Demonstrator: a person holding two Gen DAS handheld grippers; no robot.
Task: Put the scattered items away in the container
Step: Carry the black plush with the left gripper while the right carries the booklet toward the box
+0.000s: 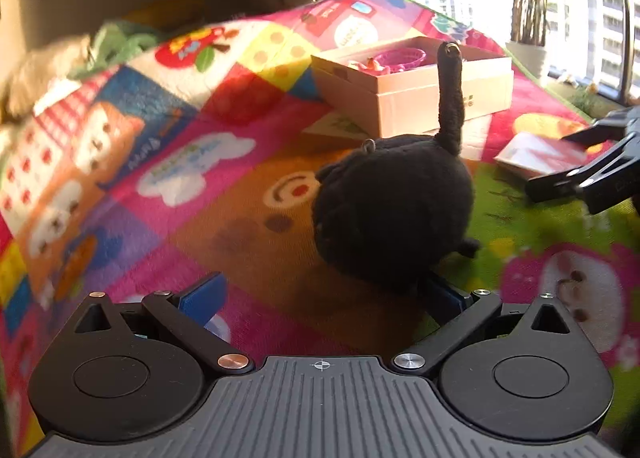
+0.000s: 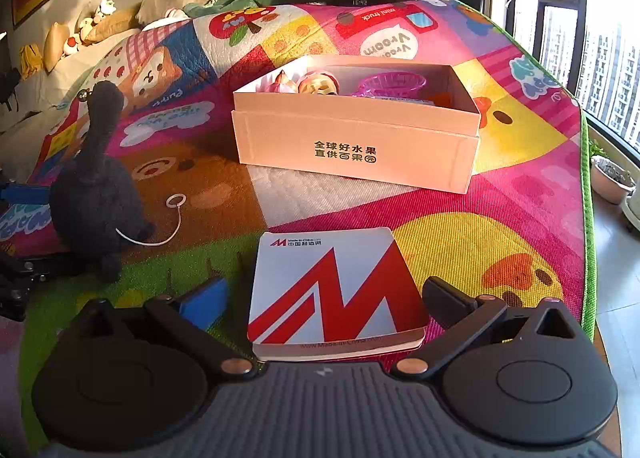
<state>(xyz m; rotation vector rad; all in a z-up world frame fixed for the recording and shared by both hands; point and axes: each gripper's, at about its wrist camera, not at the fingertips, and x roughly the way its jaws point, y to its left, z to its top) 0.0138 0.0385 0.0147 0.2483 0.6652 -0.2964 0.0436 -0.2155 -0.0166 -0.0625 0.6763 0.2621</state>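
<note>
**Both claws wide, neither gripping yet**

Right claw (image 2: 324,294) is standing wide open, its blue-padded finger and its black finger flanking a square notepad (image 2: 334,290) without pressing on it. Left claw (image 1: 324,298) is likewise gaping; the black plush toy (image 1: 392,202) is sitting just ahead of it, nearer the right-hand finger than the left one, apparently ungripped.

Risks, as judged from this position:
- The notepad is lying flat on the play mat (image 2: 500,226). Fingers closing at this height may ride over the glossy cover and skid, or nip only the top sheets.
- The plush is off-centre to the left claw. A closure now could catch one flank and roll the round body away.
- A thin white cord with a ring (image 2: 176,201) is trailing from the toy; it could snag during a lift.

Materials: the notepad is thin, with rounded corners and a slick red-and-white cover. The toy is soft, fuzzy and bulbous, with a slender upright neck or tail. The mat is quilted, brightly printed fabric. The cardboard box (image 2: 356,150) is standing open beyond both items, rigid-walled and pale, already holding a pink plastic basket (image 2: 398,83) and small figures.
</note>
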